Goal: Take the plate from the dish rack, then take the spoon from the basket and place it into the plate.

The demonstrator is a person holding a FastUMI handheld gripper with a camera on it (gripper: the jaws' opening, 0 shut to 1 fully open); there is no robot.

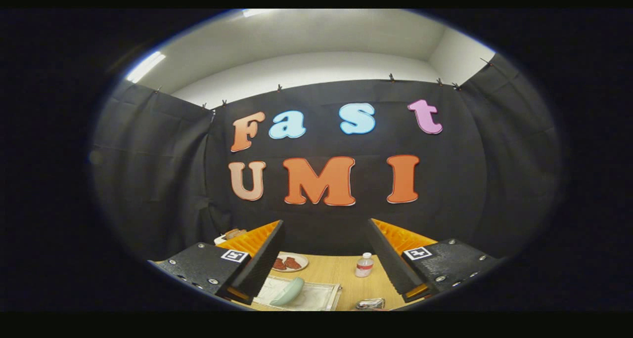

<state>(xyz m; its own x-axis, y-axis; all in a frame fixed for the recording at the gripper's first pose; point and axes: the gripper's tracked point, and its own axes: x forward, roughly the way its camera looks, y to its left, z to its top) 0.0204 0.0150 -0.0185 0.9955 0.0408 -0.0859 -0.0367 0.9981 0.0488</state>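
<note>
With the claw [324, 264] spread wide and gripping nothing, the worktop [346, 278] shows between its fingers: small dish [292, 263] of red pieces, pale green plate [288, 292] on a mat [316, 298], bottle [364, 265], shiny object [371, 304] I cannot identify.

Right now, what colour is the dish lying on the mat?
Pale green dish, in the gripper view.

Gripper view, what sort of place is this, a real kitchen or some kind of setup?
Probably a staged recording booth, not a kitchen: black cloth wall clipped up around a wooden table with a small bottle and a plate. The gripper is open, holding nothing.
</note>
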